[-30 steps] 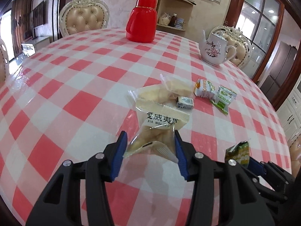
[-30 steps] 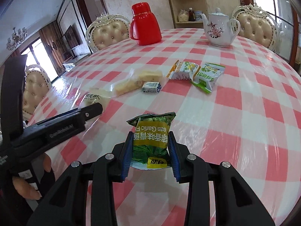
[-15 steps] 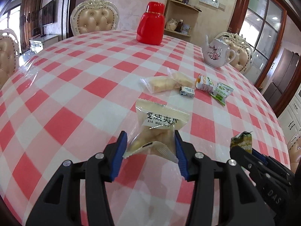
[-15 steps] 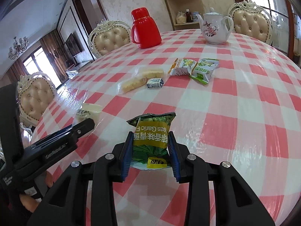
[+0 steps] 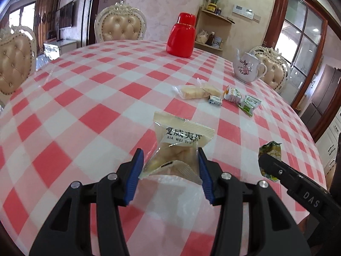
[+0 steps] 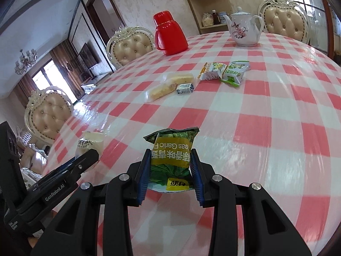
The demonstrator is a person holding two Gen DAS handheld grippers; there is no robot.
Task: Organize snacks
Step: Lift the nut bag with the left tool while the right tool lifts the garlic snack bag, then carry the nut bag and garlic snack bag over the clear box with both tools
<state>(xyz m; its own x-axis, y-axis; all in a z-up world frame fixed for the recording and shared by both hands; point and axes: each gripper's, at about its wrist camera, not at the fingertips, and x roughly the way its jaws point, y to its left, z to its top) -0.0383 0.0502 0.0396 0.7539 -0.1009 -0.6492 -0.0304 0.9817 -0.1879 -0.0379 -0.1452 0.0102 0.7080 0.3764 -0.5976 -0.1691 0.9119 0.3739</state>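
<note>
My left gripper (image 5: 169, 162) is shut on a pale cream pastry packet (image 5: 179, 147), held above the near part of the checked table (image 5: 85, 98). My right gripper (image 6: 170, 164) is shut on a green garlic-pea packet (image 6: 170, 155); in the left wrist view that packet (image 5: 270, 149) shows at the right. In the right wrist view the cream packet (image 6: 90, 141) shows at the left. Farther out lie two clear cake packets (image 5: 192, 91), a small blue-white sweet (image 5: 215, 101) and two green-white snack packets (image 5: 240, 98).
A red flask (image 5: 181, 36) and a white flowered teapot (image 5: 247, 68) stand at the far side of the round table. Padded chairs (image 5: 120, 26) ring it. A corner shelf (image 5: 213, 29) with jars stands behind.
Both grippers have drawn back toward the near edge with their packets held; the snack group and the flask now look farther away. Neither grip has changed.
</note>
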